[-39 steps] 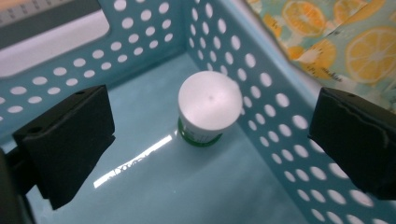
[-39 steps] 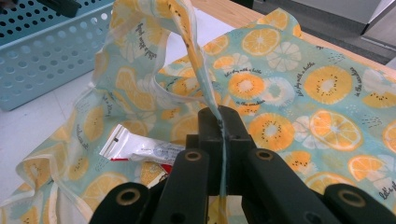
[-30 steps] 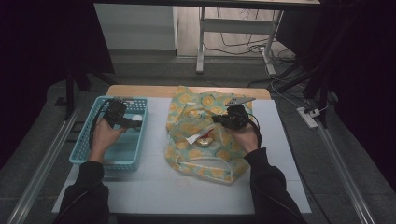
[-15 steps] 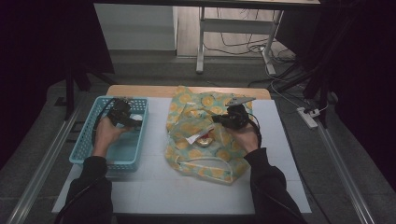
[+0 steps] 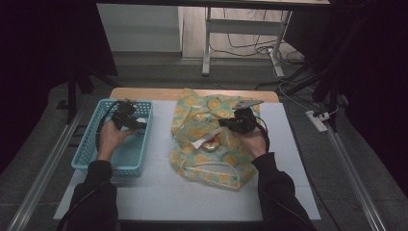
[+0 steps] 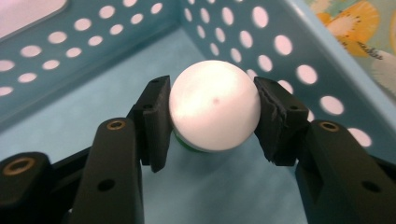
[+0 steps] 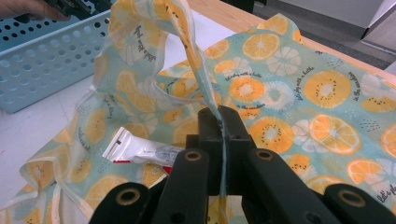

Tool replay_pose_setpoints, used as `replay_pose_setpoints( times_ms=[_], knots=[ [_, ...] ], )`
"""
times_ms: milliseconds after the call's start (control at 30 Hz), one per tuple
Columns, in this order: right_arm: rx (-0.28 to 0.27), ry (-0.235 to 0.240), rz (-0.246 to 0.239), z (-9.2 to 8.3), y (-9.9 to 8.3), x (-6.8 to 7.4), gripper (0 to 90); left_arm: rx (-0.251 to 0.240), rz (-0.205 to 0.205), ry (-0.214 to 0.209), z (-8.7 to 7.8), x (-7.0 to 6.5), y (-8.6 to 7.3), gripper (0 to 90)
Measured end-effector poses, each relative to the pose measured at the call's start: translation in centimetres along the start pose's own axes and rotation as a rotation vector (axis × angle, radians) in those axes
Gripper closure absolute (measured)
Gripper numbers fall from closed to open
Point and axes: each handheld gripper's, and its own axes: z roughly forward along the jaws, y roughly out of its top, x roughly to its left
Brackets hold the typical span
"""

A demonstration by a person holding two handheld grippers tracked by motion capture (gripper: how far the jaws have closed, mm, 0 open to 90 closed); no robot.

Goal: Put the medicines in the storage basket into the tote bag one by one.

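My sleeves [image 5: 94, 192] are black, long, reaching to the wrists. Both grippers are matte black: left gripper [image 6: 212, 116] has blocky jaw pads, one chipped along its edge; brass-coloured screw bushings sit in the links. Right gripper [image 7: 223, 140] has the same bushings. Black cable [image 5: 101, 127] loops from the left one.

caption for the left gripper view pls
Left tool closing on a white ball inside the blue perforated basket.

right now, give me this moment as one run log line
left gripper: jaws just closing around round white ball in perforated blue plastic basket | right gripper: shut on citrus-print fabric bag edge
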Motion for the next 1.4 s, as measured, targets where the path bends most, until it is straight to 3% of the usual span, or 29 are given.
replay_pose_setpoints(
  times_ms=[367,533,1133,1400],
  knots=[
    [-0.003,0.003,-0.001,0.0,0.1,0.1,88.9,-0.032,-0.02,-0.026,-2.1,-0.1,0.2,50.3],
    [-0.002,0.01,0.003,0.0,0.1,0.2,88.9,-0.056,-0.007,-0.024,-3.6,-0.3,0.3,50.2],
    [-0.003,0.01,0.004,-0.2,0.2,0.2,89.0,-0.134,0.037,-0.07,-7.5,-2.9,0.7,50.3],
    [-0.008,0.007,0.004,-0.2,0.2,0.2,89.0,-0.151,0.091,-0.099,-8.0,-5.0,0.7,50.3]
  ],
)
